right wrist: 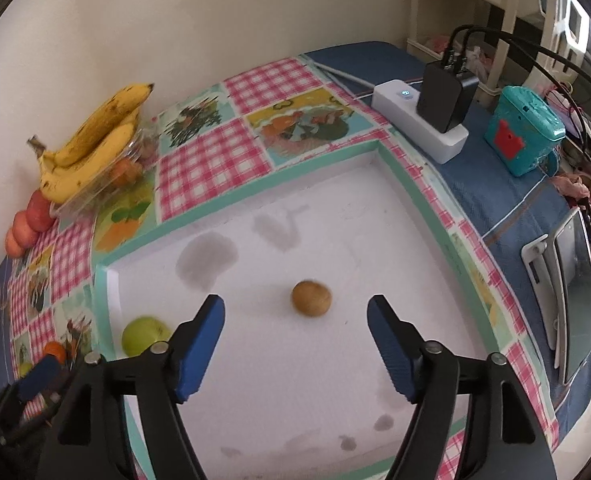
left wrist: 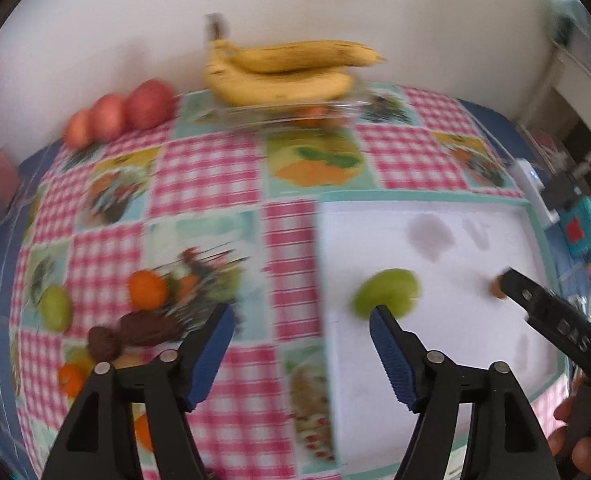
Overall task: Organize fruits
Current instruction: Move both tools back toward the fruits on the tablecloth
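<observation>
My left gripper (left wrist: 301,320) is open and empty above the edge of a white panel (left wrist: 475,340) set in the checked fruit-print cloth. A green fruit (left wrist: 387,292) lies on the panel just past its right fingertip. My right gripper (right wrist: 295,312) is open over the same panel. A small brown round fruit (right wrist: 311,298) lies on the white surface beyond its tips, untouched. The green fruit (right wrist: 143,334) sits at the panel's left edge. An orange (left wrist: 147,289), another green fruit (left wrist: 55,306) and dark brown fruit (left wrist: 135,330) lie to the left on the cloth.
Bananas (left wrist: 279,68) rest on a clear plastic box (left wrist: 295,114) by the wall, with red apples (left wrist: 135,108) beside them. To the right stand a white power strip (right wrist: 419,120) with a black adapter (right wrist: 445,96), a teal box (right wrist: 523,132) and a propped tablet (right wrist: 567,300).
</observation>
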